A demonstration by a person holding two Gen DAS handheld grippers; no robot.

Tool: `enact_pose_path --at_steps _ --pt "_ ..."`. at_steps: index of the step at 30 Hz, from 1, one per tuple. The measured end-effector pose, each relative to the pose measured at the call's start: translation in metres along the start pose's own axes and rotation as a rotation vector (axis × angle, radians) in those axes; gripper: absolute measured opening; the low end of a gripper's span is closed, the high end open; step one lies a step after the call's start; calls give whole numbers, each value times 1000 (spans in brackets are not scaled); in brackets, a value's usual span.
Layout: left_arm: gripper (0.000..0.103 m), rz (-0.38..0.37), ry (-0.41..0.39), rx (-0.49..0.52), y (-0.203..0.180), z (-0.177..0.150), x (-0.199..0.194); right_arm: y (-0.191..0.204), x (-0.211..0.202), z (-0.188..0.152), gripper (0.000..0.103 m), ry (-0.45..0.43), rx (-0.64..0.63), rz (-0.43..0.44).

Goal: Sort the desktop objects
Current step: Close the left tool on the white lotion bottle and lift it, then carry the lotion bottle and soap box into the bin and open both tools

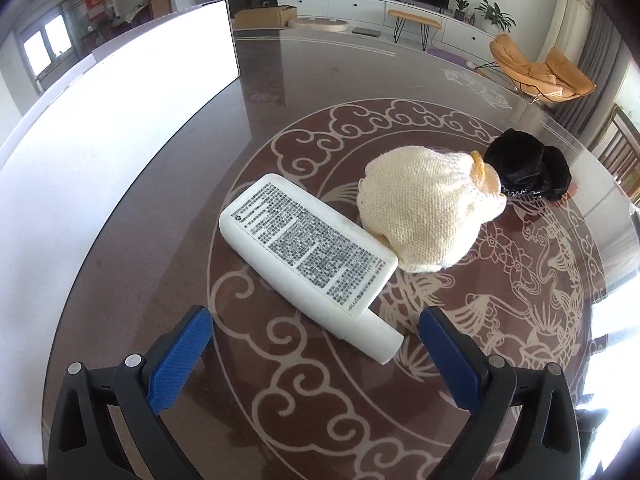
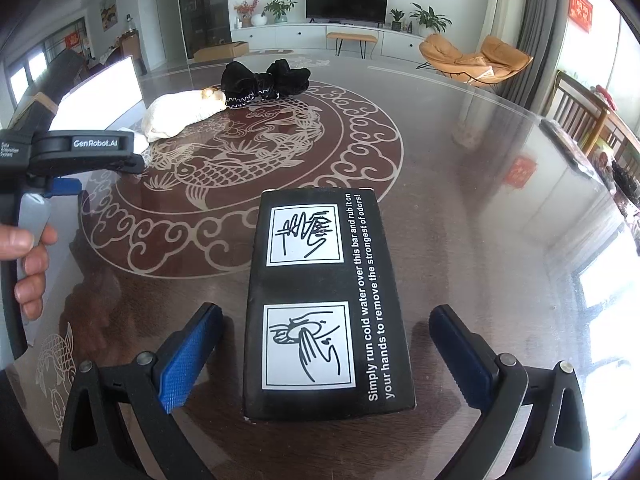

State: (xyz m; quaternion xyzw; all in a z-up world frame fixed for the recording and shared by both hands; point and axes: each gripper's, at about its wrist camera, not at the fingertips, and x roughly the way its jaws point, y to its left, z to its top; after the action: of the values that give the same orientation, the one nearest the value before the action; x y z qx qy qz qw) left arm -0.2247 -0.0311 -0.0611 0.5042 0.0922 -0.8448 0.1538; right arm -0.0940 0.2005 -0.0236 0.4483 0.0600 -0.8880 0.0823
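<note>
Both tongs spread: right gripper [image 2: 326, 360] straddles black printed cardboard box [image 2: 324, 300] — may skid on glossy table [image 2: 480, 200]; left gripper [image 1: 316, 354] faces white flat plastic bottle [image 1: 308, 248] (angled, could twist).

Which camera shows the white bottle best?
The left wrist view: the white bottle lies whole on its side, printed label up, just ahead of the open left tool. The right wrist view shows only a white sliver behind the other tool.

Black TV [image 2: 347, 1] sitting on white cabinet [image 2: 304, 38]; orange lounge chair [image 2: 476, 58] standing right of it, daylight glaring beside.
</note>
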Motion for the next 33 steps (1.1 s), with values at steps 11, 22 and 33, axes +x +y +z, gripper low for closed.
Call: enact_pose_path --at_steps 11,22,33 --pt "103 -115 -23 117 66 -20 -17 0 0 0 103 -1 -2 -2" --pt "103 -19 -30 72 30 20 10 1 1 1 103 -2 -2 -5" --pt "51 -226 -124 146 89 -22 -34 -1 2 1 103 3 9 9"
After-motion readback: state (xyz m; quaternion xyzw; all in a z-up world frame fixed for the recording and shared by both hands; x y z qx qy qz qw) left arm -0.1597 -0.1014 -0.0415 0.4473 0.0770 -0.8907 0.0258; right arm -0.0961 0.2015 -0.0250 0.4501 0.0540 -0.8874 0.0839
